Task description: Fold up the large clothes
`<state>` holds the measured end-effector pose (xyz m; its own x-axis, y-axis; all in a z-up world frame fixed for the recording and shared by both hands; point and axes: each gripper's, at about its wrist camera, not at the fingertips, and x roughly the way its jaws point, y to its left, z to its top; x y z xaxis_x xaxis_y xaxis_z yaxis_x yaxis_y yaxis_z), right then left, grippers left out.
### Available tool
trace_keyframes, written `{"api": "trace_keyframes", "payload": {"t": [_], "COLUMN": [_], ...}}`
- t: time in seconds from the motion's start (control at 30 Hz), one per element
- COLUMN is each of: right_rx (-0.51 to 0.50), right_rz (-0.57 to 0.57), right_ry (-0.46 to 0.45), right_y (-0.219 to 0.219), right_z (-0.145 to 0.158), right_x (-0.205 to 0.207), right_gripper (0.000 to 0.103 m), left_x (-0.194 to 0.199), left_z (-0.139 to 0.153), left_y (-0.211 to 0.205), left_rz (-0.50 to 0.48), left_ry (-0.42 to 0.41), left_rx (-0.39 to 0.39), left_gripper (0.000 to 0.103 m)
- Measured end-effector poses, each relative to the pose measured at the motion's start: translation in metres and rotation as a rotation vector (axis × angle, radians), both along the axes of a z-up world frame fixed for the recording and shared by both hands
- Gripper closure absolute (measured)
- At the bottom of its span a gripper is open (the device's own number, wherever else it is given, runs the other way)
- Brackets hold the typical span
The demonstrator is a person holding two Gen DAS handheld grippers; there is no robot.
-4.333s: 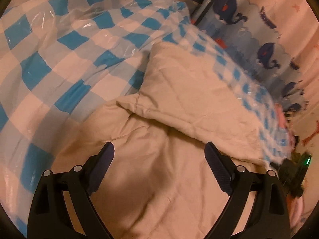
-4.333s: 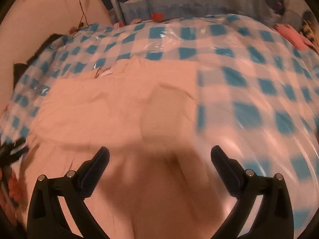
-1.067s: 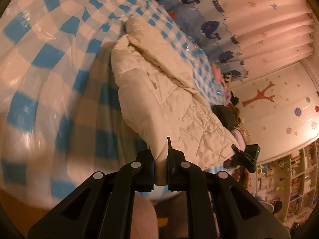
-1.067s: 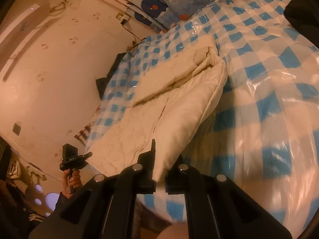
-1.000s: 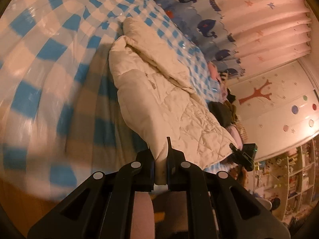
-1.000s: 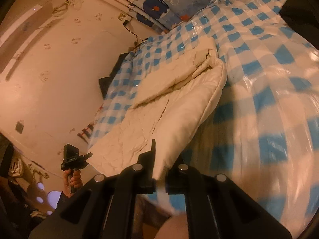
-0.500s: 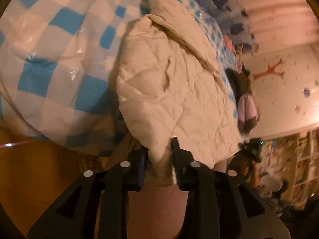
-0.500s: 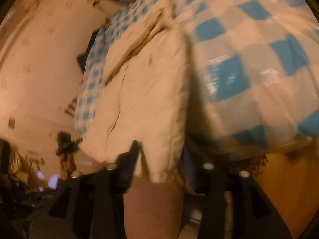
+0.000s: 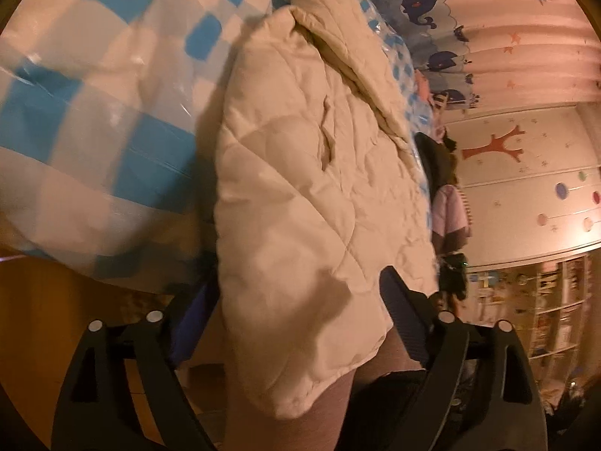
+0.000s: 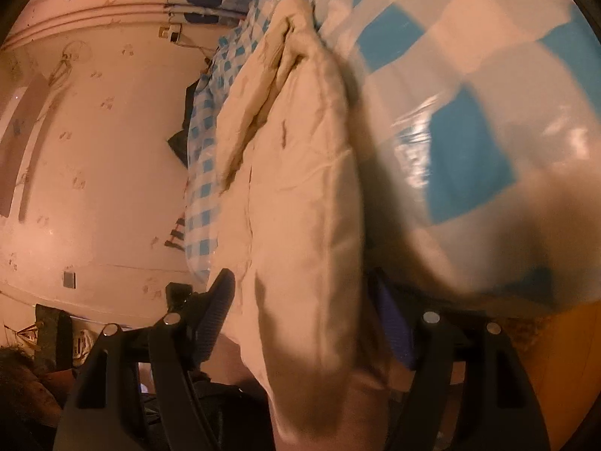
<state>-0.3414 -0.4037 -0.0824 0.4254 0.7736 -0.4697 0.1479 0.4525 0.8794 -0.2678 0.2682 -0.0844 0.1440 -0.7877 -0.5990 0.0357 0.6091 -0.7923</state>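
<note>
Cream quilted padded garment point(image 9: 300, 173), prob. a large jacket or coat, lies lengthwise on a bed covered in blue-and-white checked plastic sheet point(image 9: 112, 120). Garment is doubled over on itself: a rolled fold runs along its far end, layers stacked, and its near end droops off the bed edge toward the cameras.

Left gripper point(image 9: 296, 308): jaws opening, spread wide either side of garment's near corner, cloth between them but pads not pressing it, so released. Right gripper point(image 10: 304, 315): jaws also opening, straddling the other near corner point(image 10: 311, 338), likewise let go.

Progress, as a judgement: at least one fold looks laid down and just dropped; bundle is long and lumpy, hanging over the edge, so more folds and some tidying likely remain.

Beyond the garment: whale-print curtain point(image 9: 424, 7) past bed's far side, wall w/ tree decal point(image 9: 496, 146), shelves point(image 9: 544, 300) to the side. Wooden floor point(image 10: 563, 357) below bed edge.
</note>
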Motion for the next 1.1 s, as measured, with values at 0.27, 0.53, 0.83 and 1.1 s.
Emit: {"api": "trace_keyframes", "payload": {"t": [0.27,0.53,0.83,1.1], "right_rx": [-0.212,-0.264,-0.415,-0.780], "right_rz": [0.030,0.051,-0.027,-0.065], "right_ry": [-0.083,-0.148,0.034,-0.225], "right_y": [0.028,0.039,0.001,0.048], "right_z": [0.035,0.075,0.047,0.130], "right_x": [-0.002,-0.023,-0.032,0.088], "right_gripper": [0.088,0.090,0.054,0.041], "left_x": [0.004,-0.017,-0.015,0.077], "left_z": [-0.016,0.041,0.075,0.139], "left_y": [-0.020,-0.023,0.007,-0.053], "left_rz": [0.015,-0.042,0.080,0.166], "left_ry": [0.051,-0.123,-0.247,-0.565], "left_rx": [0.045,0.193,0.574,0.639], "left_gripper": [0.061,0.091,0.034,0.020]}}
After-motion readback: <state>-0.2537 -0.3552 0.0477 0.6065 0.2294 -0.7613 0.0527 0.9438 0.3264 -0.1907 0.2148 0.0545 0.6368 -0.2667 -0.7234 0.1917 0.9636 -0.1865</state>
